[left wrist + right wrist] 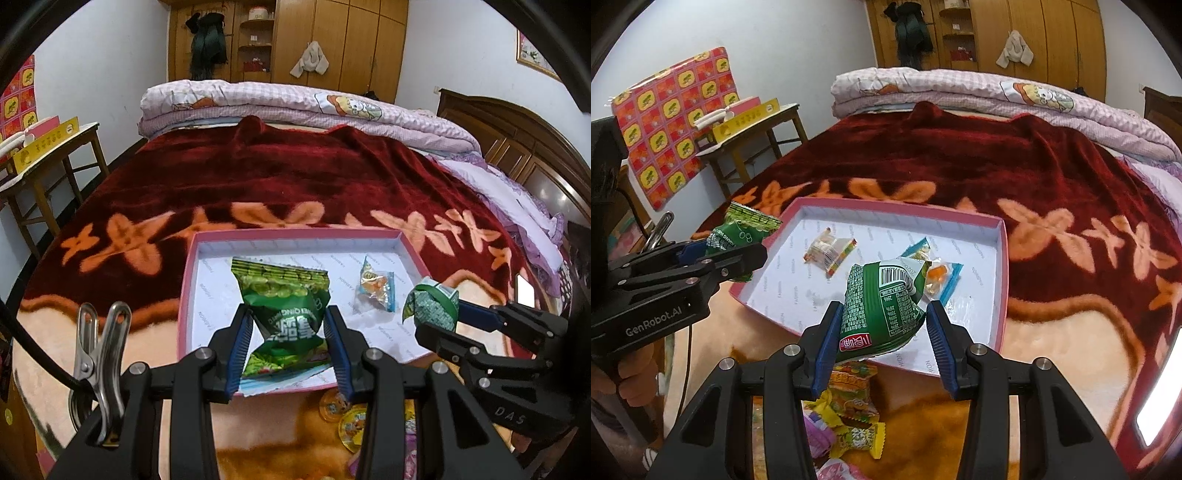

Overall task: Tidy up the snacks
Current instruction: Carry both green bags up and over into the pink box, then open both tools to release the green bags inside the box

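Your left gripper [290,330] clamps a green snack bag [286,306] above the pink tray's [295,233] near edge; your right gripper [882,328] clamps a second green packet [882,306] likewise. Carry both well inside before releasing.

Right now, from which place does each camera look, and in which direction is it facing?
Left wrist view: sits on the left gripper, looks down its fingers at a green snack packet over the pink box; the right gripper enters from the right.
Right wrist view: sits on the right gripper, which holds a second green packet; the left gripper and a hand show at left.
Both share the box, the bed and the wardrobe.
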A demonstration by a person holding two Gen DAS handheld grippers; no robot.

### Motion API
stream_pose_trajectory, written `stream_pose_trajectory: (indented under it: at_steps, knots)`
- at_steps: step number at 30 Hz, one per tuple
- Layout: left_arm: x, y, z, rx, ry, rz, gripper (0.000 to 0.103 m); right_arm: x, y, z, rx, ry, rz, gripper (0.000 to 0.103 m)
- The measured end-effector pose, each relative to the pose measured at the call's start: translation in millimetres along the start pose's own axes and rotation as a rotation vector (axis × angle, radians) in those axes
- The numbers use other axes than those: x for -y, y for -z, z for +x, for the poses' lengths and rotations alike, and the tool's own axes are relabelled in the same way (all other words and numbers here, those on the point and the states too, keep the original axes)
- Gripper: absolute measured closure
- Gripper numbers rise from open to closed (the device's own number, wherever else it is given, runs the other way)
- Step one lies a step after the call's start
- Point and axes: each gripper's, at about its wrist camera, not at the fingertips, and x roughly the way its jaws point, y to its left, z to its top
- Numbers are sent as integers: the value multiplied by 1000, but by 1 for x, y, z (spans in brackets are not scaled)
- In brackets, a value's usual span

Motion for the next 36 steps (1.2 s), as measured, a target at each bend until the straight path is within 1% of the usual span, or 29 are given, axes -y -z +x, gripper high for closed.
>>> stream_pose_trajectory:
  at_steps: [5,10,18,22,26,29,35,36]
  knots:
    - [0,2,20,-26,15,-2,61,7,1,13,-18,11,14,56]
    - [1,6,36,-31,-2,14,61,12,2,25,-44,24,23,56]
    - [1,15,59,-62,-18,27,61,19,6,39,-73,44,26,56]
    - [2,17,65,-62,-25,39,61,20,10,46,-94,38,33,56]
    - [2,19,72,-79,-22,31,61,21,13,48,-110,37,37,56]
    - [4,21,75,-77,-42,50,61,23,13,50,-121,37,41,56]
    - [4,21,73,-71,-44,58,60,22,13,51,-119,30,58,56]
    - [4,20,73,-72,-42,56,59,22,13,51,-116,27,59,56]
